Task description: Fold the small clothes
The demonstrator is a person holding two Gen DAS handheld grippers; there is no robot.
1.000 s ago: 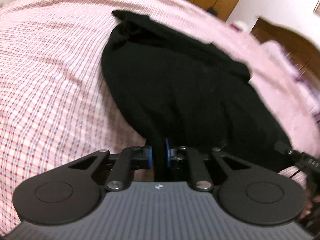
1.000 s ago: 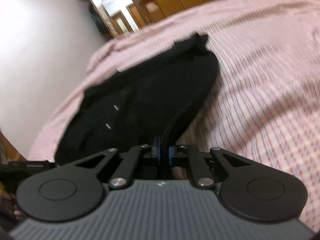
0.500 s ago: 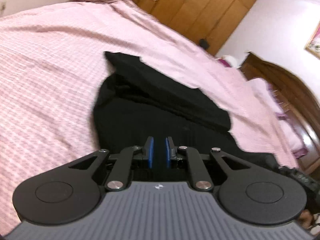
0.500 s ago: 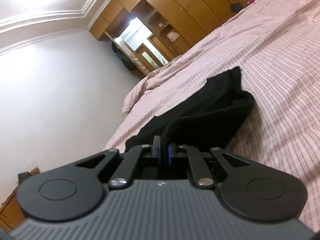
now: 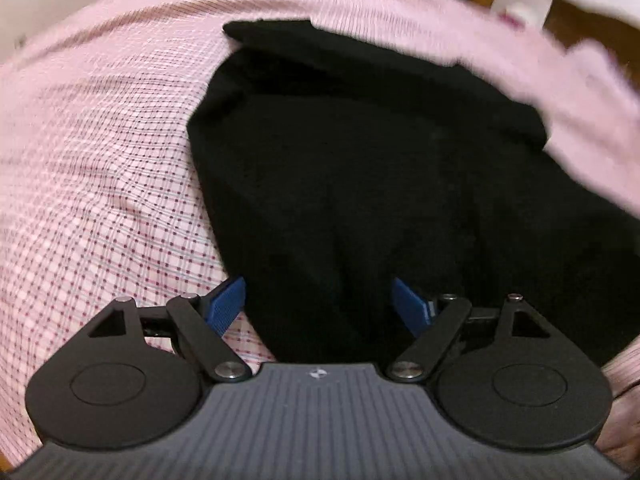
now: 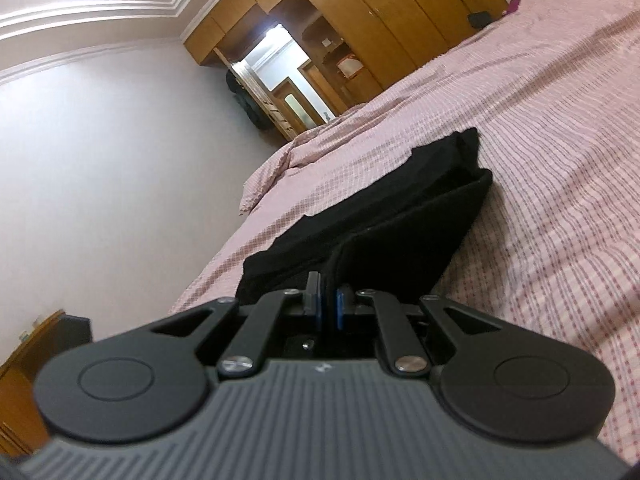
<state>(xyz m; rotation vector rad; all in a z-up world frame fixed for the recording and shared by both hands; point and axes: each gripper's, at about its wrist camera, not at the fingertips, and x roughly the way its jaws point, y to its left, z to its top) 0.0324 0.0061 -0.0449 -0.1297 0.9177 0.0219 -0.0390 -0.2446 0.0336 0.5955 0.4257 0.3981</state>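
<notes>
Left tongs (image 5: 318, 306) opening, pads now off the black garment (image 5: 360, 184), which they pinched 1 s ago; fold edge dropped on the pink checked bed (image 5: 100, 160). Right tongs (image 6: 329, 306) pinch a lifted garment edge: 1 release remains

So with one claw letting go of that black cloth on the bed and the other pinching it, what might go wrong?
The left gripper is opening over the black garment, so the freed edge may slump and spoil the fold. The right gripper is shut on a raised fold of it; pulling from that side alone could drag the whole piece askew across the pink checked bedspread.
</notes>
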